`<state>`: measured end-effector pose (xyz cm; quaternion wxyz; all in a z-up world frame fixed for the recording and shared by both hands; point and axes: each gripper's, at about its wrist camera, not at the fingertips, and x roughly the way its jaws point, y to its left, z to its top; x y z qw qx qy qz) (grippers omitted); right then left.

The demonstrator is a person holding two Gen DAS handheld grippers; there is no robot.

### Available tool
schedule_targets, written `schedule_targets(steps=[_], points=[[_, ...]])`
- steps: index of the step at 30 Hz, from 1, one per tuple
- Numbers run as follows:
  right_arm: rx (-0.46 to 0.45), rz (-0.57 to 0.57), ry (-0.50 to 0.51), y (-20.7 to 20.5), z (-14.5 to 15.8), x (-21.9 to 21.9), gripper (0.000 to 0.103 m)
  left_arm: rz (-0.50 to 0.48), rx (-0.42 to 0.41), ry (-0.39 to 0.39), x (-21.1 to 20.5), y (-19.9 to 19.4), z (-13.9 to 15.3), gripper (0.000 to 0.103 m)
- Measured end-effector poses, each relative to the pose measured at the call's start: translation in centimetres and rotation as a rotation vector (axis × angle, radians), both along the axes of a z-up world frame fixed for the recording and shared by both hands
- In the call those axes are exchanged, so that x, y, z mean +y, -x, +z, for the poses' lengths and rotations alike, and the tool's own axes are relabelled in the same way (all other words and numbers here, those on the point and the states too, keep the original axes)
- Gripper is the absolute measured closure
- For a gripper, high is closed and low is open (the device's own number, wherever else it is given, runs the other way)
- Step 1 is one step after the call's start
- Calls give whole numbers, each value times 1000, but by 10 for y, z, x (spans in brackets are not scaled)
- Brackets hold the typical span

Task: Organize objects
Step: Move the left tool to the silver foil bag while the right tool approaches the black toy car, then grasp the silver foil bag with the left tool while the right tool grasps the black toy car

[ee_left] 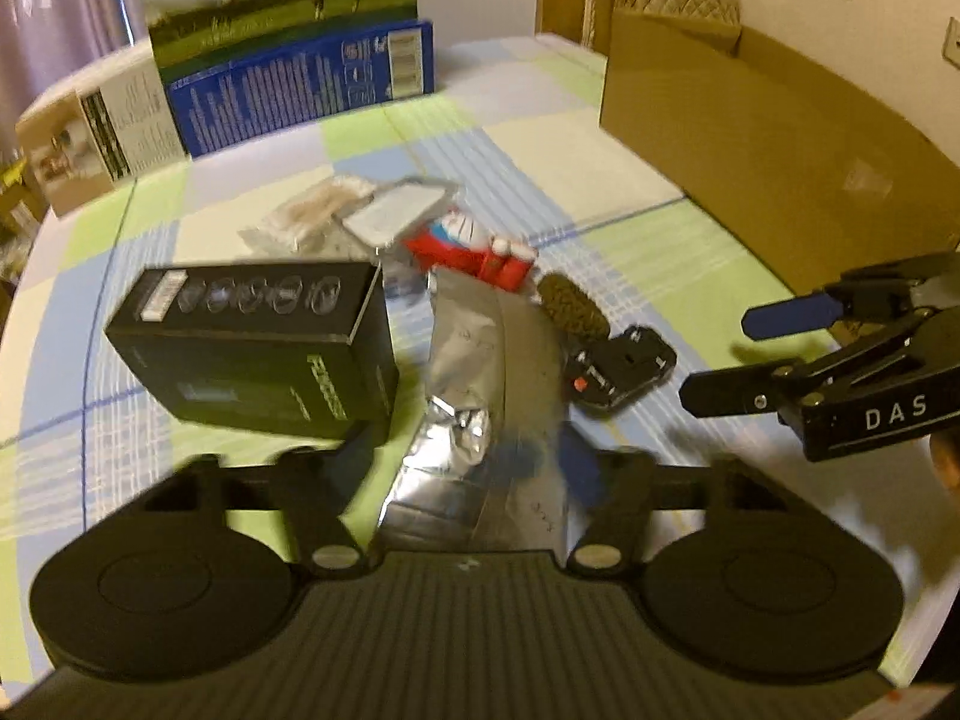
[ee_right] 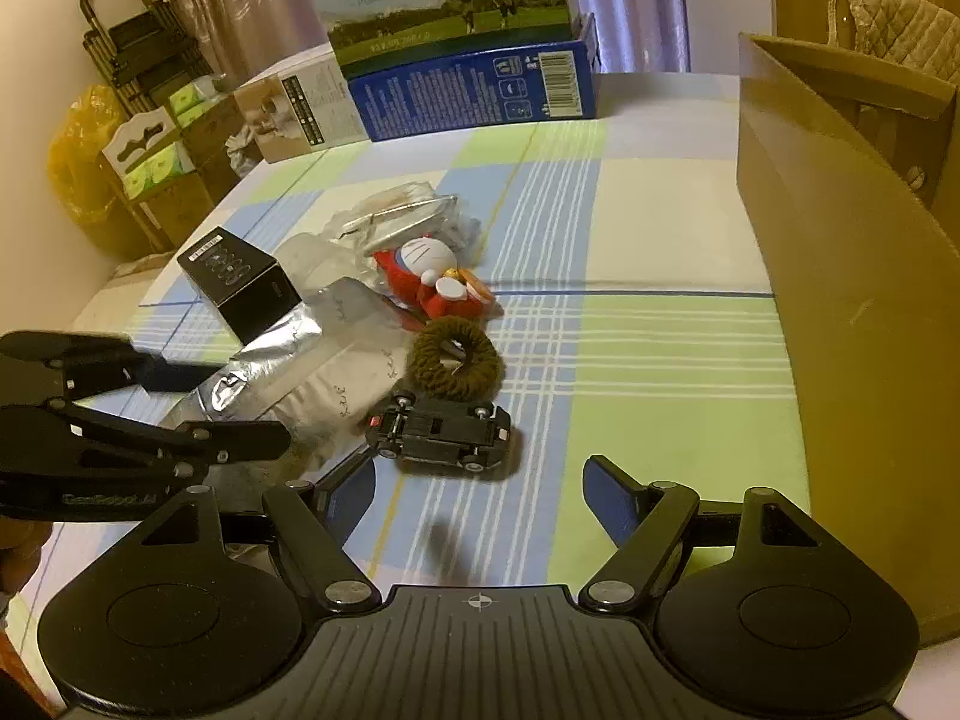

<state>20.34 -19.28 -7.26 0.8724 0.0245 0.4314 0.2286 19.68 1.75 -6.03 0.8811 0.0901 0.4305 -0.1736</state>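
A clutter of small things is seen in the middle of the checked tabletop: a black carton, a silver foil pouch, a red-and-white cat figurine, a brown hair scrunchie, a black toy car and some clear packets behind them. A large open cardboard box is stood at the right edge, well apart from the pile, and is judged to be the place where the things are to be gathered.

The left tool is brought over the near end of the silver foil pouch. In the left wrist view the pouch is seen between its fingers, and a dark pad appears pressed against the crumpled foil, but the picture is blurred, so it cannot be told whether the pouch is pinched or only straddled. The right tool is held spread wide and empty, low over the tabletop, with the toy car just beyond its fingers.

The step in hand is judged to be the picking of the first items. For the right side, a short advance is called for so that the toy car is bracketed across its narrow body before the fingers are pressed together. For the left, a firm hold on the slippery foil must be confirmed before any lift toward the box.
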Motion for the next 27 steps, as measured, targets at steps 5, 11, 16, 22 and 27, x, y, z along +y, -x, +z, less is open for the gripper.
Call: schedule_targets(steps=[5,11,16,22,27], points=[[1,6,-19,-7,-5,11,29,27,7,44,11,8,4,72],[-28,26,27,-11,-11,32,29,58,18,37,25,17,7,73],[-92,56,137,-9,-20,52,29,71,23,61,29,19,8,73],[-140,42,203,-5,-28,65,29,64,31,67,28,21,6,55],[-177,57,271,-4,-36,77,29,74,30,91,31,20,6,50]])
